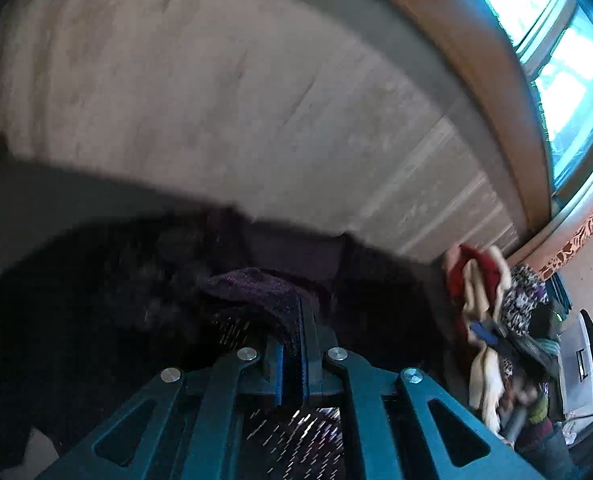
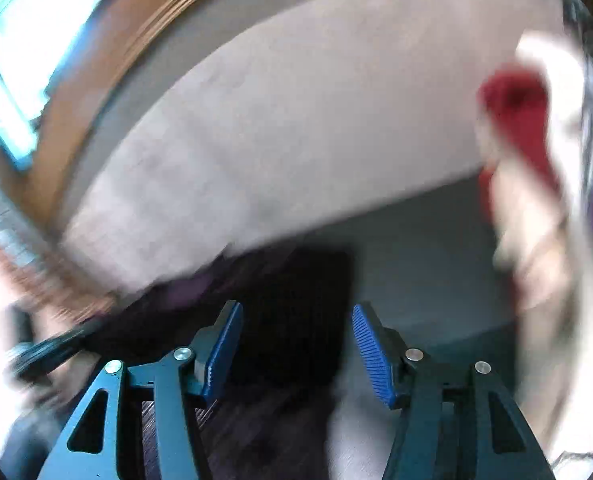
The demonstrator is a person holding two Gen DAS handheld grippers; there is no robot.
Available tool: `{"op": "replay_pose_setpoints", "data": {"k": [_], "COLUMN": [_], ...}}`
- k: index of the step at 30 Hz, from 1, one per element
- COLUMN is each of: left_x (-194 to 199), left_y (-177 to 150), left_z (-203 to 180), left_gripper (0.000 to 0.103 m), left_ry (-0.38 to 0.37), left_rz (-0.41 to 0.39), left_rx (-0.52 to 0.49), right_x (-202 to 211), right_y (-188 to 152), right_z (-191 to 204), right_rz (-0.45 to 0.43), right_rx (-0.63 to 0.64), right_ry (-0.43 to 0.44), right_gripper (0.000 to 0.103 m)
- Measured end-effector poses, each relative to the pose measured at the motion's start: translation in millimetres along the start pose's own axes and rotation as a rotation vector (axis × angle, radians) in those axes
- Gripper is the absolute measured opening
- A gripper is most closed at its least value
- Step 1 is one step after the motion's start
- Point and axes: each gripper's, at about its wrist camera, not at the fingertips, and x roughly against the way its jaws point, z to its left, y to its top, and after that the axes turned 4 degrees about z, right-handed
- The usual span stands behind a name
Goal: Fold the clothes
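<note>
Here, pinching a fold of the dark purple garment [image 1: 256, 292] with the left gripper [image 1: 292, 360], blue pads pressed nearly together on the cloth, sparkly fabric draping over the fingertips and spreading across the grey surface [image 1: 36, 208] ahead. Meanwhile, holding the right gripper [image 2: 296, 348] wide apart, blue ribbed pads [image 2: 370, 354] gripping nothing, hovering over the same dark garment [image 2: 292, 300] below. Sitting off to the side, blurred, a heap of mixed clothes [image 1: 496, 320] in red, cream and prints.
</note>
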Motion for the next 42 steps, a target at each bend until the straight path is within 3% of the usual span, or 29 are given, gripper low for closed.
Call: {"op": "replay_pose_setpoints", "data": {"k": [2, 4, 7, 11, 14, 15, 19, 21, 24, 26, 32, 35, 36, 38, 42], "left_x": [-12, -11, -8, -13, -20, -22, -7, 2, 5, 2, -39, -55, -59, -61, -52], "left_y": [-11, -9, -9, -24, -42, -48, -53, -50, -36, -22, -8, -11, -11, -10, 4], "left_z": [19, 18, 16, 24, 42, 49, 76, 90, 98, 92, 45, 35, 32, 27, 23], "left_gripper": [0.004, 0.004, 0.004, 0.004, 0.009, 0.012, 0.024, 0.028, 0.029, 0.029, 0.029, 0.028, 0.020, 0.009, 0.008], "left_ry": [0.023, 0.004, 0.040, 0.133, 0.117, 0.109, -0.053, -0.116, -0.144, -0.093, 0.119, 0.175, 0.201, 0.234, 0.294], "left_rz": [0.039, 0.034, 0.040, 0.074, 0.111, 0.122, 0.077, 0.047, 0.013, 0.021, 0.227, 0.288, 0.299, 0.284, 0.154], "left_rx": [0.040, 0.054, 0.037, -0.011, 0.026, 0.041, 0.173, 0.236, 0.286, 0.245, -0.165, -0.272, -0.298, -0.329, -0.300], "right_x": [-9, -24, -52, -61, -65, -64, -52, -47, -48, -62, -109, -123, -127, -129, -128], "right_y": [-29, -51, -59, -46, -41, -43, -44, -34, -15, -2, 13, 9, 7, 4, 6], "right_z": [7, 15, 31, 18, 15, 18, 36, 49, 67, 80, 84, 77, 74, 70, 66], "right_rz": [0.084, 0.146, 0.184, 0.104, 0.083, 0.098, 0.127, 0.102, 0.080, 0.088, 0.204, 0.244, 0.253, 0.256, 0.231], "right_rx": [-0.047, -0.083, -0.059, -0.082, -0.052, -0.016, 0.125, 0.189, 0.274, 0.324, 0.361, 0.365, 0.362, 0.362, 0.357], "right_ry": [0.127, 0.193, 0.137, -0.024, -0.117, -0.131, -0.178, -0.185, -0.189, -0.201, -0.248, -0.264, -0.268, -0.271, -0.272], "right_gripper": [0.066, 0.076, 0.076, 0.077, 0.076, 0.075, 0.075, 0.075, 0.075, 0.075, 0.075, 0.075, 0.075, 0.076, 0.076]}}
